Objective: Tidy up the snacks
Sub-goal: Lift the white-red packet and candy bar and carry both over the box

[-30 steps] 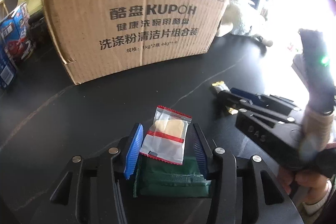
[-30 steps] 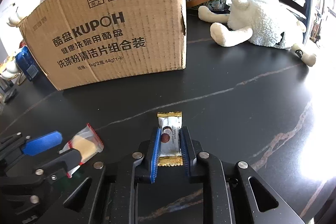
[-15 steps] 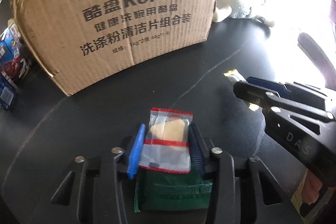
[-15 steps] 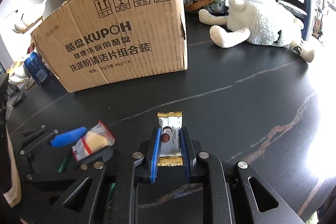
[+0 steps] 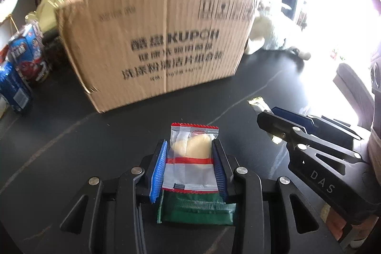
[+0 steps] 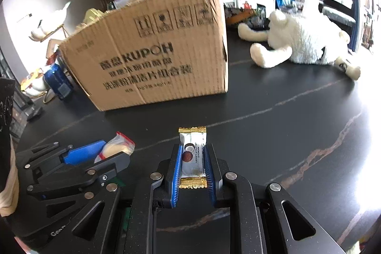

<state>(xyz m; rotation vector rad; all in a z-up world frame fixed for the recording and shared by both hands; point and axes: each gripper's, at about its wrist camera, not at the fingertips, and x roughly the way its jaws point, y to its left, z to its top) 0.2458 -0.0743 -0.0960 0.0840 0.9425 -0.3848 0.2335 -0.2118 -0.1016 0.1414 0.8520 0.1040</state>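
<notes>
A clear red-edged snack packet (image 5: 191, 158) is clamped between the fingers of the left gripper (image 5: 190, 163), above a green packet (image 5: 196, 208) lying at the gripper base. A white gold-ended candy (image 6: 193, 156) is clamped by the right gripper (image 6: 192, 170). Both grippers are held level, side by side, above the dark bench (image 6: 273, 135). Ahead stands the cardboard box (image 6: 152, 54), open-topped; a white plush toy (image 6: 302, 42) lies to its right, and blue snack packs (image 5: 22, 58) stand to its left.
</notes>
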